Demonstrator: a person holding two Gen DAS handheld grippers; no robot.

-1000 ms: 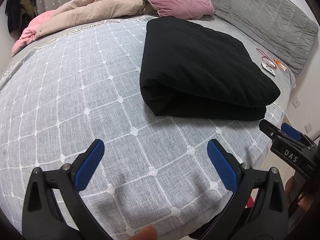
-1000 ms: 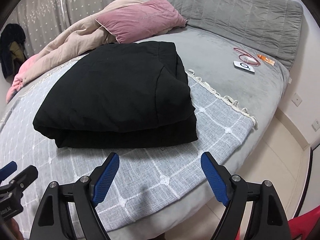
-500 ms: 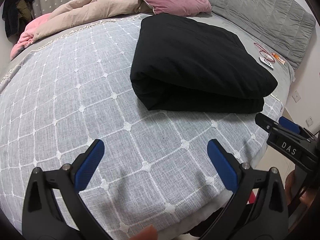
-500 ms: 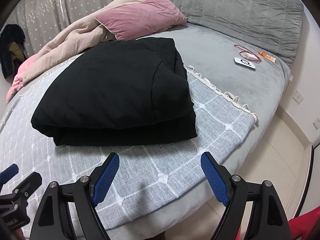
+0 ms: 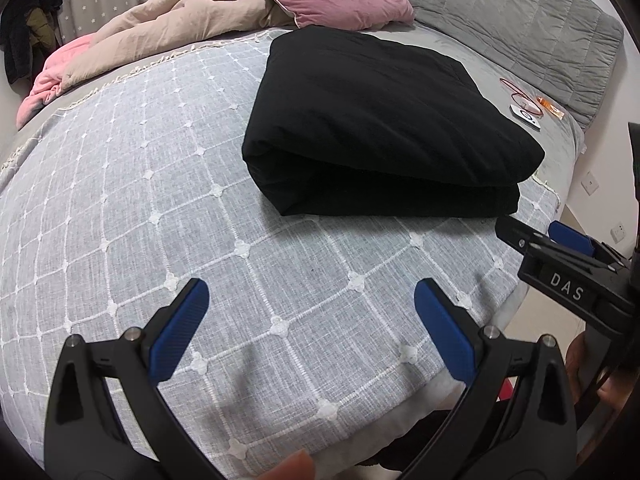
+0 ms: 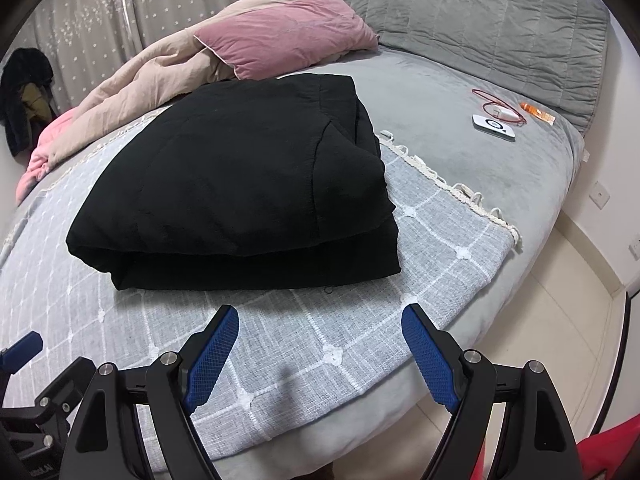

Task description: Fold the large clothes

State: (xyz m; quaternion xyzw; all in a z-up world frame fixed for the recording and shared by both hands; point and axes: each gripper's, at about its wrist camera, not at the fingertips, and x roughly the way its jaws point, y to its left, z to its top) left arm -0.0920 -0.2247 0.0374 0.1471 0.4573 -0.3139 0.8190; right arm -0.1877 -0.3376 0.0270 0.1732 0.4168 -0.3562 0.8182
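- A crumpled beige and pink quilt (image 6: 132,92) is bunched at the far left side of the round bed (image 6: 460,168), in front of grey curtains printed with small white stars (image 6: 168,12).
- The left tool (image 5: 308,312) hovers above the near edge of the grey throw with a white grid pattern (image 5: 120,200); its blue-padded jaws are spread wide with nothing between them.
- A dusty-pink velvet pillow (image 6: 288,36) lies at the far side, partly on the quilt.
- The folded black garment (image 6: 240,176) lies in a thick rectangular bundle on the grid throw, near the middle of the bed; its doubled fold edge faces the tools. Neither tool touches it.
- The right tool (image 6: 320,344) hovers above the near edge of the bed, just in front of the garment; its jaws are released, spread wide and empty.
- On the bare grey sheet to the right lie a small white flat device (image 6: 494,127), a loop of red cable (image 6: 500,106) and a small orange tube (image 6: 538,112), close together and well apart from the garment.
- A grey quilted headboard (image 6: 480,20) curves behind them.
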